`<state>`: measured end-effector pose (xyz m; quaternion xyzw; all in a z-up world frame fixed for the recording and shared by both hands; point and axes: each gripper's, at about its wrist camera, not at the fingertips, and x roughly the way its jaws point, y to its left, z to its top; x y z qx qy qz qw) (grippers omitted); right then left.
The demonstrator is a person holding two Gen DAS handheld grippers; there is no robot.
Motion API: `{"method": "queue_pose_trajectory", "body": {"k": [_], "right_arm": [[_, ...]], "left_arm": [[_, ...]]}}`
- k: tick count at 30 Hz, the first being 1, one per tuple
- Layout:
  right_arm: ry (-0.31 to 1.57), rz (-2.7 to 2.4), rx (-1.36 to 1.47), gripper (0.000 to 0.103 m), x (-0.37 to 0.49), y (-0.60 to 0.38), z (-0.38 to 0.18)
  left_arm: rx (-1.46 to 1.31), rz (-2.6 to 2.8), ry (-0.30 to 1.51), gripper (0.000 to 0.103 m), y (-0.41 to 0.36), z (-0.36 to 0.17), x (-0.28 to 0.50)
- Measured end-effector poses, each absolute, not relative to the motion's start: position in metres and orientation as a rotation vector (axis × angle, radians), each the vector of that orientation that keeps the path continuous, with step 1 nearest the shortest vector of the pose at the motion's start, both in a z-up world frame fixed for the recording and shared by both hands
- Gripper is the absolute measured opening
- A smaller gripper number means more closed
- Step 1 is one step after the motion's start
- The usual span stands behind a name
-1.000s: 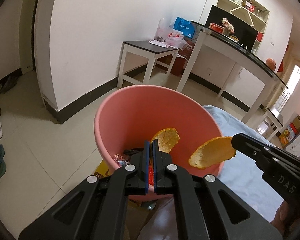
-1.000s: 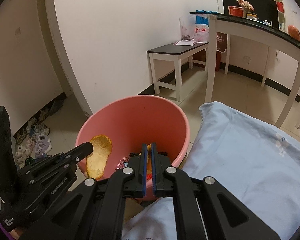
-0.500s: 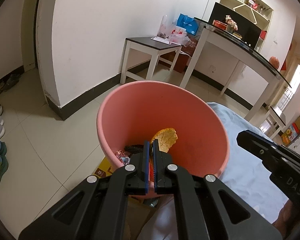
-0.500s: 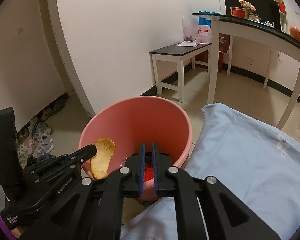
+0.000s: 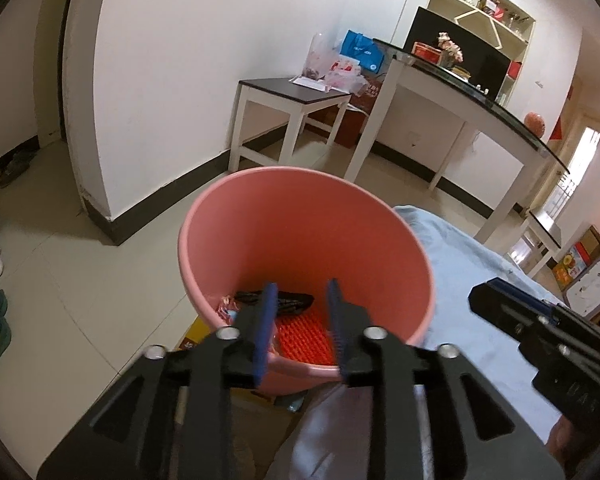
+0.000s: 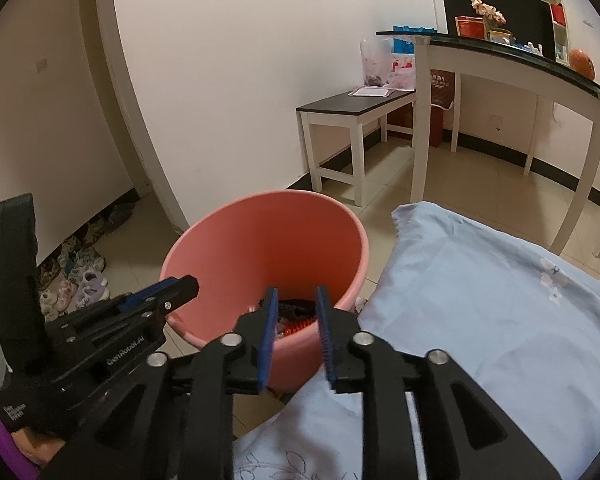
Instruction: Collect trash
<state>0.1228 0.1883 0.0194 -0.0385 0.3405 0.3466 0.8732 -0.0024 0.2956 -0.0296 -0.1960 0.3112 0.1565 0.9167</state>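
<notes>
Pink bin point(image 5: 260, 216) mouth open above, blue bedding point(image 6: 500, 304) crowding its right side

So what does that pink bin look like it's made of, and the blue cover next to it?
The pink bin looks like moulded plastic: smooth, seamless wall, rolled rim, dull satin sheen. The light blue cover beside it looks like woven fabric, probably cotton or a blend: matte, softly creased, with a small printed or stitched flower motif. The exact fibre can't be told.
</notes>
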Motion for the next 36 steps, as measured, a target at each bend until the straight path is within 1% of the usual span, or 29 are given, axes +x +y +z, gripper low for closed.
{"method": "queue_pose_trajectory", "body": {"k": [1, 7, 12, 24, 36], "right_arm": [[0.704, 0.721, -0.074, 0.038, 0.121, 0.185, 0.02], [0.677, 0.721, -0.079, 0.039, 0.108, 0.172, 0.026], [0.662, 0.714, -0.085, 0.044, 0.096, 0.16, 0.027], [0.641, 0.686, -0.075, 0.051, 0.074, 0.137, 0.028], [0.607, 0.657, -0.076, 0.054, 0.058, 0.119, 0.032]], "left_arm": [[-0.401, 0.319, 0.639, 0.034, 0.294, -0.028, -0.003], [-0.382, 0.325, 0.64, 0.034, 0.283, -0.021, -0.008], [-0.361, 0.356, 0.632, 0.034, 0.273, -0.011, -0.014], [-0.313, 0.364, 0.609, 0.034, 0.242, 0.007, -0.031], [-0.286, 0.37, 0.615, 0.034, 0.219, 0.012, -0.039]]}}
